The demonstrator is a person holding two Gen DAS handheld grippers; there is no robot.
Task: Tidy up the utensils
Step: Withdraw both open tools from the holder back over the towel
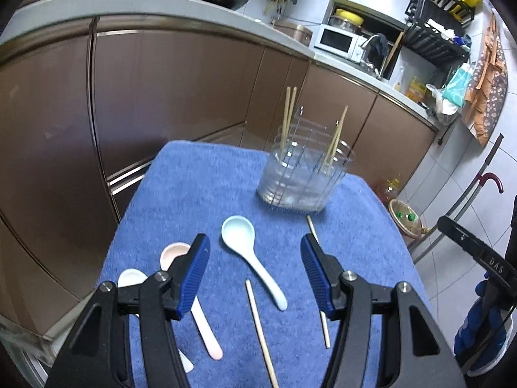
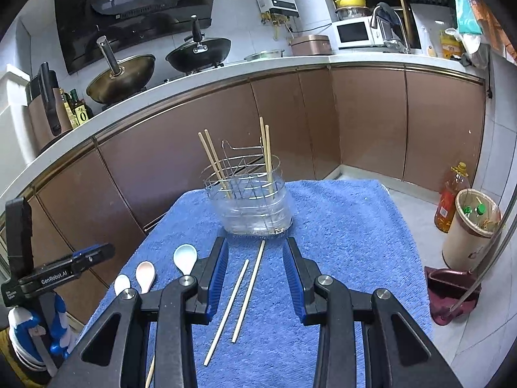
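A clear utensil holder with a wire rack [image 1: 305, 174] [image 2: 255, 200] stands on the blue towel [image 1: 200, 187] [image 2: 339, 226], with chopsticks upright in it. My left gripper [image 1: 255, 255] is open and empty above a pale blue spoon [image 1: 248, 249]. A pink spoon [image 1: 200, 304] and a white spoon [image 1: 131, 278] lie to its left, partly hidden by the finger. Loose chopsticks [image 1: 258, 323] lie on the towel. My right gripper [image 2: 255, 258] is open and empty over two loose chopsticks [image 2: 248, 287]. The three spoons [image 2: 184, 258] lie to its left.
Brown kitchen cabinets [image 2: 355, 119] and a white counter run behind the table. A bin [image 2: 471, 226], an oil bottle [image 2: 450, 200] and a red dustpan [image 2: 452, 294] stand on the floor at the right. The left gripper [image 2: 64, 271] shows at the right wrist view's left edge.
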